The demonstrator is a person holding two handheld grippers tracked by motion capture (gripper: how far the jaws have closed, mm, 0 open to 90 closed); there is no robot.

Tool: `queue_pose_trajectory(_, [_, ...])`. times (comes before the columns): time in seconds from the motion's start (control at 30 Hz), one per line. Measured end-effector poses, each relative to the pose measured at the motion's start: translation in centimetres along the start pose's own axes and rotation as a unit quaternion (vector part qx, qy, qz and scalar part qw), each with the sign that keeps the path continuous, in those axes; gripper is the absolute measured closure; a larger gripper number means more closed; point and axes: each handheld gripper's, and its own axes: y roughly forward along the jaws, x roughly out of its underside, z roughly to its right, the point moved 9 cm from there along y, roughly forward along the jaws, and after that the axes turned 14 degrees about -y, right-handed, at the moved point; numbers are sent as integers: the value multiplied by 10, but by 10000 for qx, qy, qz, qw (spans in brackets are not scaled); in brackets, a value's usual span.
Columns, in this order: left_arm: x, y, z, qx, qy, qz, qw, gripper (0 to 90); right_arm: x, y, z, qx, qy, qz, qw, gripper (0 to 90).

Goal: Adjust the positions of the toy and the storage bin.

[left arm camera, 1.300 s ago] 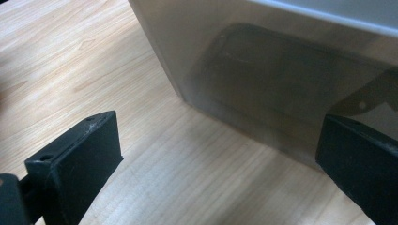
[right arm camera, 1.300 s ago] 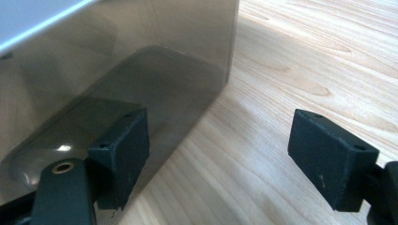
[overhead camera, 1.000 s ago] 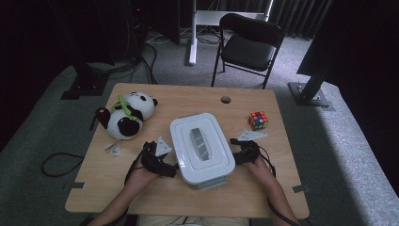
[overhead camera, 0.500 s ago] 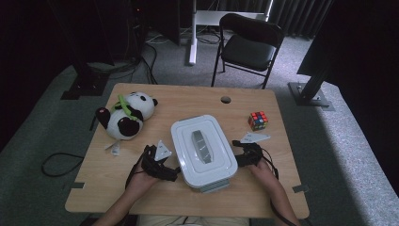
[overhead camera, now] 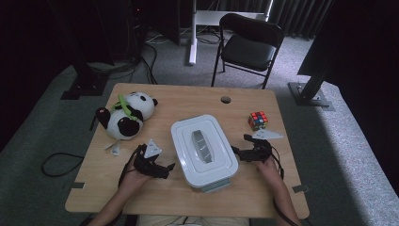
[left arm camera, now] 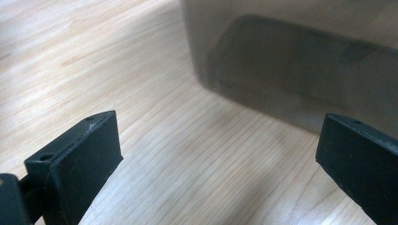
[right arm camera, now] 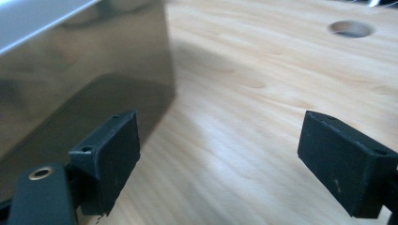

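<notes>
A white lidded container (overhead camera: 203, 150) with a grey handle on its lid stands in the middle of the wooden table (overhead camera: 164, 96). My left gripper (overhead camera: 170, 167) lies low on the table at the container's left side, pointing at it. Its jaws are open, with bare wood between them (left arm camera: 216, 154) and the container's cloudy wall (left arm camera: 300, 70) just ahead. My right gripper (overhead camera: 234, 151) is at the container's right side. Its jaws have just been opening and stand wide with nothing between them (right arm camera: 220, 154). The container wall (right arm camera: 80, 79) is close beside its left jaw.
A stuffed panda (overhead camera: 124, 117) lies at the table's back left. A colour cube (overhead camera: 258, 120) sits at the right, and a round cable hole (overhead camera: 226, 100) is near the far edge. A black chair (overhead camera: 249, 47) stands beyond the table.
Both hands have shifted a little beside the container, and the right gripper's jaws have spread slightly wider. The container has stayed where it was.
</notes>
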Motion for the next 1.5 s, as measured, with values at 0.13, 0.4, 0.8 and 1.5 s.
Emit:
queue_pose_trajectory(0.13, [7,3,-9,-24,-129,-67,9999,10,-3,-10,12,198,148,137,9996,118])
queue_pose_trajectory(0.4, [20,5,-19,-35,-198,-191,9996,10,-6,-22,39,643,403,205,9969,118])
queue_pose_trajectory(0.8, [28,4,-28,-134,-182,-273,9994,10,-2,-22,85,1388,667,51,9881,112])
queue_pose_trajectory(1.5, [35,9,-27,-98,-143,-600,9981,10,23,14,137,1885,939,-935,9731,113])
